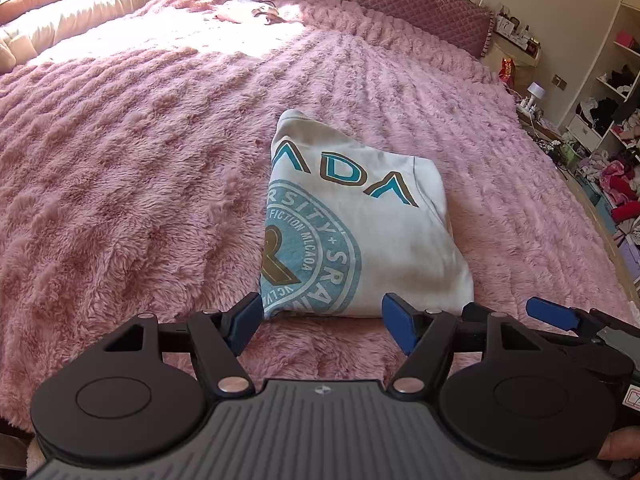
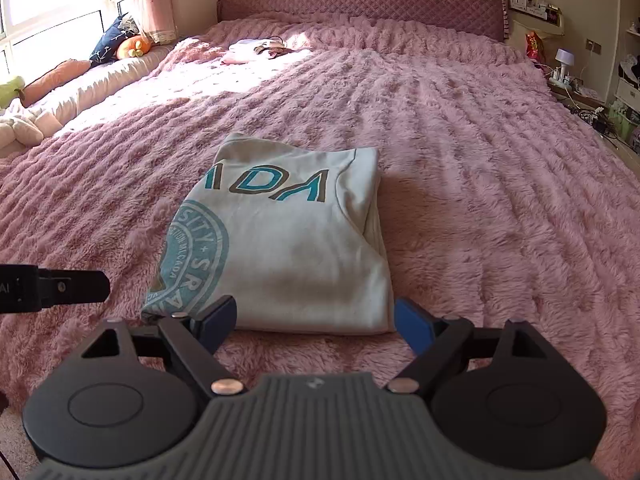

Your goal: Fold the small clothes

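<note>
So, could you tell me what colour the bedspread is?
Pink, best seen from the right wrist.

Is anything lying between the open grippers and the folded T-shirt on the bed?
Nothing visible. The left gripper and right gripper both stand open just short of the folded T-shirt, with only bare pink plush blanket in between.

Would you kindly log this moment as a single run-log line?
left gripper: open, empty | right gripper: open, empty | T-shirt: folded, on pink blanket | contact: none
</note>
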{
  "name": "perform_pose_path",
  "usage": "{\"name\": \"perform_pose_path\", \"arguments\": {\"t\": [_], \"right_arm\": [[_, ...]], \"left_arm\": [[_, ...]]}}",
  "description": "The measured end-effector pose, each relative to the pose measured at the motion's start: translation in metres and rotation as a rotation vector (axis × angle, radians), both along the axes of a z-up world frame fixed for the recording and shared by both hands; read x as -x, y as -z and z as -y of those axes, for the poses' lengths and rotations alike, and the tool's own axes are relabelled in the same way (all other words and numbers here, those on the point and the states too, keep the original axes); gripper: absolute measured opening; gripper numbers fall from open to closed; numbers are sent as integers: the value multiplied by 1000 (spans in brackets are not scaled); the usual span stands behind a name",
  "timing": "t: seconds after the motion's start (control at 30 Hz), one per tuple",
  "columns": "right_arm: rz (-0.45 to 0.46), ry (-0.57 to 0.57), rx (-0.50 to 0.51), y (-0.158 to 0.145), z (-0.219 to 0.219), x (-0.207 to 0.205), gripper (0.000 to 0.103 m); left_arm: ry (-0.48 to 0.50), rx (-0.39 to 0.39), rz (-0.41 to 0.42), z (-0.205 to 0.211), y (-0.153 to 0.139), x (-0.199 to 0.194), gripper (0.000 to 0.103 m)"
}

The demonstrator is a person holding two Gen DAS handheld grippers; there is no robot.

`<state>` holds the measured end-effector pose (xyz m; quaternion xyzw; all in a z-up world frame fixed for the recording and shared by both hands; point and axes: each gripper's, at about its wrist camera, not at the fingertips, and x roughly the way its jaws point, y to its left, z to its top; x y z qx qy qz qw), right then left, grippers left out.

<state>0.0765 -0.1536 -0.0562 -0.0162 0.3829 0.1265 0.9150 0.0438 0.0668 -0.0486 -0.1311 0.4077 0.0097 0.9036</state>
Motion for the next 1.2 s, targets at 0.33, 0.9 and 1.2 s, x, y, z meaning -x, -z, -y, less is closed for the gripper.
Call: {"name": "perform_pose_path", "arguments": {"t": [0.33,0.9,1.2], "right_arm": [[20,5,51,-13,-11,56,82],[-9,30,38,-13,-10,63,82],[-5,23,39,-13,-12,63,82]], "left_arm": [[-80,-47,-22,9,2,40,81],[-33,-99,-47,22,4,49,81],[-40,-135,-63,23,4,46,81]]}}
